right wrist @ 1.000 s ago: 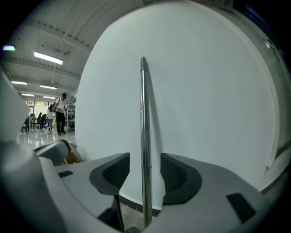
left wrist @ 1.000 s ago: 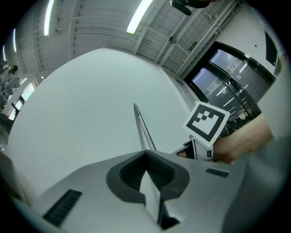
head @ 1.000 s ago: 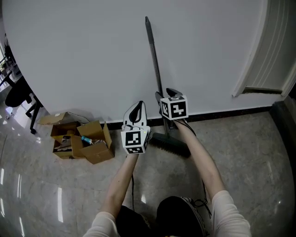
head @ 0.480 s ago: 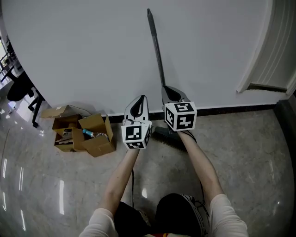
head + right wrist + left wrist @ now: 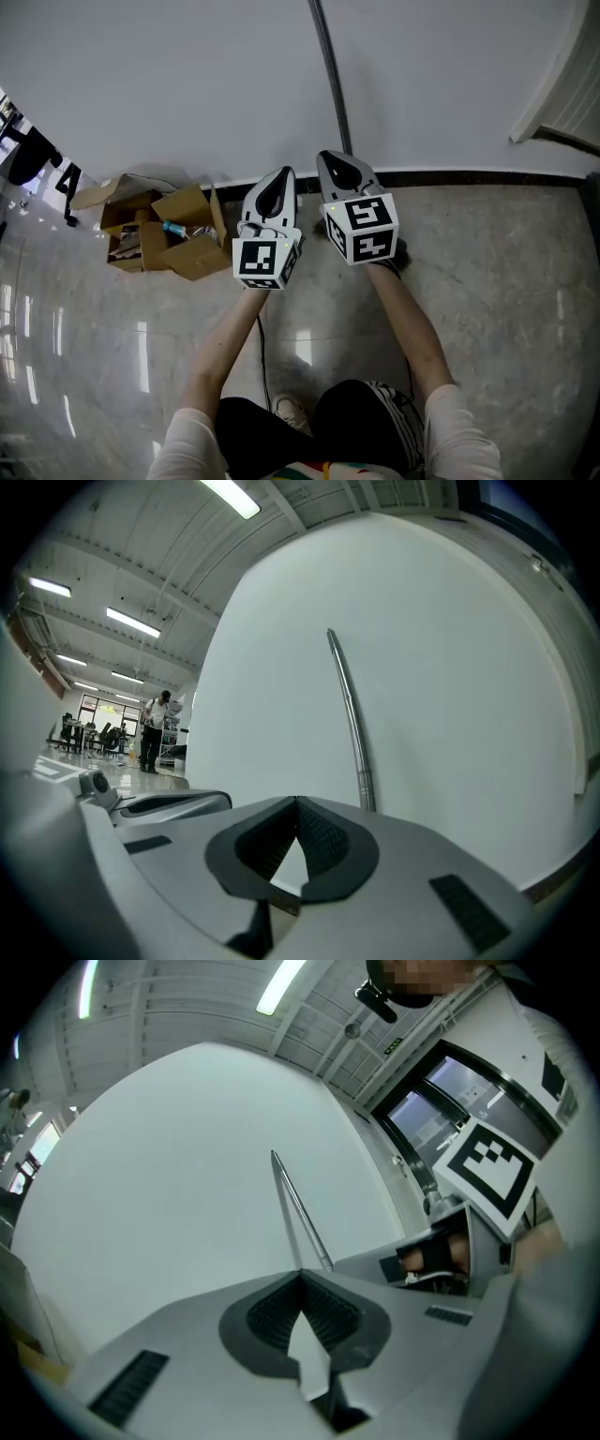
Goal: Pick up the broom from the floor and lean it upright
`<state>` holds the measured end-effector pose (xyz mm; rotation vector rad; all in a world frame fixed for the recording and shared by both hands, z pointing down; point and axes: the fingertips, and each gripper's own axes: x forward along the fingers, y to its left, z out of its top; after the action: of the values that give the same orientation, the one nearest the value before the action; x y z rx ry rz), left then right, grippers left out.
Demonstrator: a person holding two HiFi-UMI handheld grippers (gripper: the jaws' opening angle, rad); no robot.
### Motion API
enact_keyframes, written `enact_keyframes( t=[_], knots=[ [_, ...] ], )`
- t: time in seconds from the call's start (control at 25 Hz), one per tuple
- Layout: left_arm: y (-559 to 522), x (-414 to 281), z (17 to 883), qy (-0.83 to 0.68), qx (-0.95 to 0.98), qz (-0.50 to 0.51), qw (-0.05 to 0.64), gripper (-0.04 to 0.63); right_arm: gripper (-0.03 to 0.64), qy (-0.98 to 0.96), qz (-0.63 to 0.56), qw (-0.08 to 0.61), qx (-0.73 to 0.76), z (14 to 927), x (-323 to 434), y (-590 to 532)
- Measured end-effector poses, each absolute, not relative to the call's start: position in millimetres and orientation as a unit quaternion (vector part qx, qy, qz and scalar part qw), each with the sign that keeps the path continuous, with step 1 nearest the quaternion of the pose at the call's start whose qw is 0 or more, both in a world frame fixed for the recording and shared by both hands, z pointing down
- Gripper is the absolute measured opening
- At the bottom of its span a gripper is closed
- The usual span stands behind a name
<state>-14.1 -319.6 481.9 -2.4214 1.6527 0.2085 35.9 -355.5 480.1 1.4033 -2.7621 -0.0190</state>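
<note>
The broom (image 5: 333, 75) stands steeply upright against the white wall (image 5: 169, 84); in the head view the top of its handle is cut off by the upper edge, and its lower end and brush are hidden behind the right gripper (image 5: 330, 159) and that gripper's marker cube (image 5: 362, 228). Both gripper views show the handle's tip against the wall (image 5: 298, 1213) (image 5: 349, 714), but each gripper's own body covers the lower part - where the broom meets the floor (image 5: 487, 281) shows in no view.

The left gripper (image 5: 301, 1277) has its jaws closed tip to tip with nothing between them; the right gripper's (image 5: 297, 803) jaws are likewise pressed together and empty. Neither touches the broom; the two are held side by side in front of it, the right one nearer the handle.

To the left, by the wall, lie open cardboard boxes (image 5: 159, 239); what they hold is too small to make out. A distant person (image 5: 153, 731) stands far back in the right gripper view.
</note>
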Motion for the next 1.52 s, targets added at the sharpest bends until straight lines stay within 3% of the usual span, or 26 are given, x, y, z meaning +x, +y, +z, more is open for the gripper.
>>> enact_keyframes(
  t=[0.2, 0.44, 0.68, 0.8, 1.04, 1.32, 1.52],
  knots=[
    [-341.1, -28.8, 492.9, 0.567, -0.812, 0.115, 0.078, 0.043, 0.012, -0.89, 0.004, 0.031, 0.455, 510.8, 26.5, -371.7],
    [-350.9, -49.3, 457.0, 0.562, -0.804, 0.167, 0.098, 0.044, 0.012, -0.885, 0.019, 0.027, 0.465, 499.9, 8.9, -377.7],
    [-326.3, -92.1, 365.4, 0.656, -0.738, 0.146, 0.061, 0.044, 0.012, -0.881, -0.001, 0.122, 0.457, 415.7, 3.6, -350.3],
    [-293.5, -112.7, 304.5, 0.683, -0.722, 0.109, 0.028, 0.044, 0.012, -0.882, 0.016, 0.171, 0.438, 354.4, 2.1, -317.2],
    [-224.5, -124.6, 129.5, 0.697, -0.71, 0.069, -0.074, 0.043, 0.012, -0.88, 0.108, 0.202, 0.416, 162.2, -5.3, -238.0],
    [-178.8, -94.8, -107.1, 0.67, -0.739, 0.063, -0.03, 0.043, 0.012, -0.882, 0.099, 0.156, 0.433, -78.5, 4.3, -195.3],
    [-145.5, -54.4, -189.6, 0.648, -0.757, 0.087, -0.008, 0.043, 0.012, -0.893, 0.069, 0.101, 0.433, -174.9, 35.5, -168.2]
  ],
)
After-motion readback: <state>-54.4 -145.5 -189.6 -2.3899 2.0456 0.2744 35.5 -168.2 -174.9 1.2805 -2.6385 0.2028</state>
